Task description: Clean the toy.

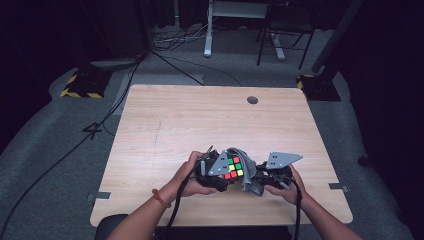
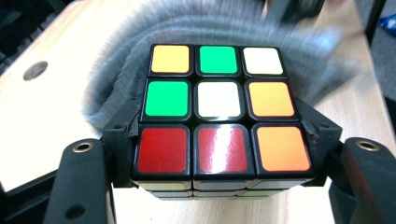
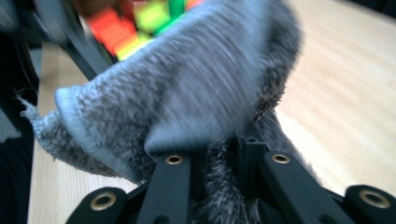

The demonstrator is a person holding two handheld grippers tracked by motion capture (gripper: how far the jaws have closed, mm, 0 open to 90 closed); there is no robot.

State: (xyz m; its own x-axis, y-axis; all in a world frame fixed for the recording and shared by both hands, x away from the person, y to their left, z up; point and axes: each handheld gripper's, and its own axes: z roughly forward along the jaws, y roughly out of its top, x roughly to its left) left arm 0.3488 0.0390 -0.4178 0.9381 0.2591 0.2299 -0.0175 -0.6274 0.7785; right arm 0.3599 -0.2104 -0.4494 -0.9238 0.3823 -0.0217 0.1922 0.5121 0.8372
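Scrambled cube (image 2: 219, 112), glossy stickers, black frame, fuzzy grey cloth (image 3: 187, 88) behind

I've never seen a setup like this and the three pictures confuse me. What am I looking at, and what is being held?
A person sits at a wooden table with a hand-held claw in each hand. The high view looks down from above; the other two come from cameras riding on each claw. The left claw is shut on a colour puzzle cube, gripping its two sides. The right claw is shut on a grey fluffy cloth, which is draped against the cube's far side. The cloth looks blurred in both claw views.
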